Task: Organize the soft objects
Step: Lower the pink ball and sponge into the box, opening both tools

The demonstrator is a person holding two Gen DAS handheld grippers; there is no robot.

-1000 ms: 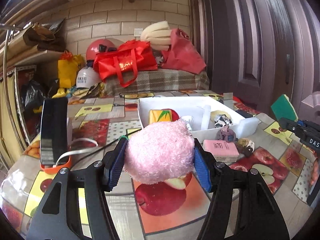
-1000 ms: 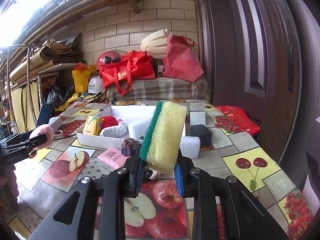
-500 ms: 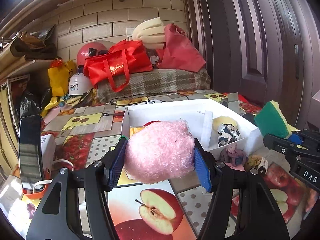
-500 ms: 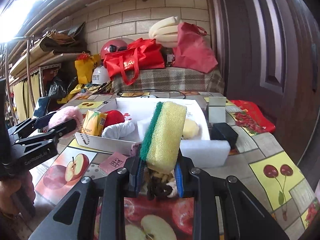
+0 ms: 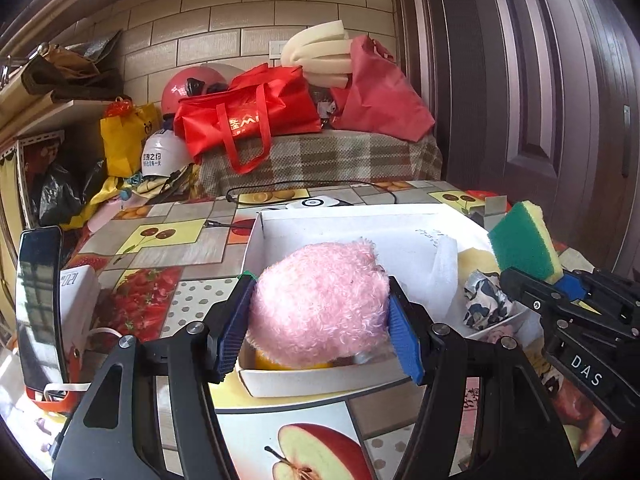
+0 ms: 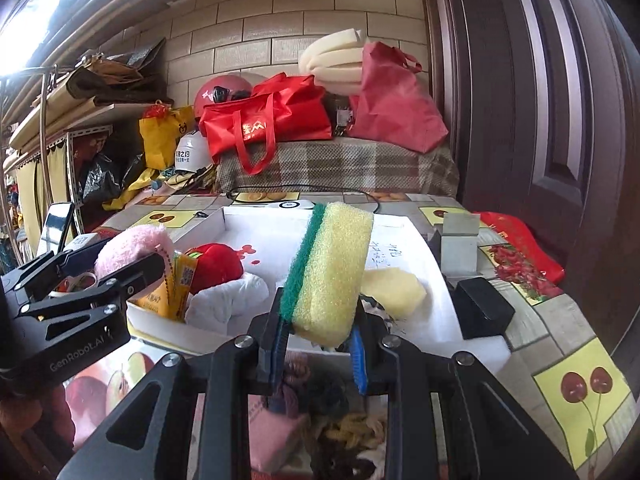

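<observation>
Left gripper is seen in the left wrist view clamped on one pink plush ball, fluffy and rounded, held over the near end of the white tray. One green-and-yellow sponge is carried at the right.

Right gripper is shown in the right wrist view squeezed tight on that sponge, upright, green scourer to the left. Inside the tray are counted one red plush, one white cloth and one yellow foam piece.

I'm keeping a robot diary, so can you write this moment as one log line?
left hand-held gripper: shut on pink plush | right hand-held gripper: shut on sponge | both near white box
</observation>
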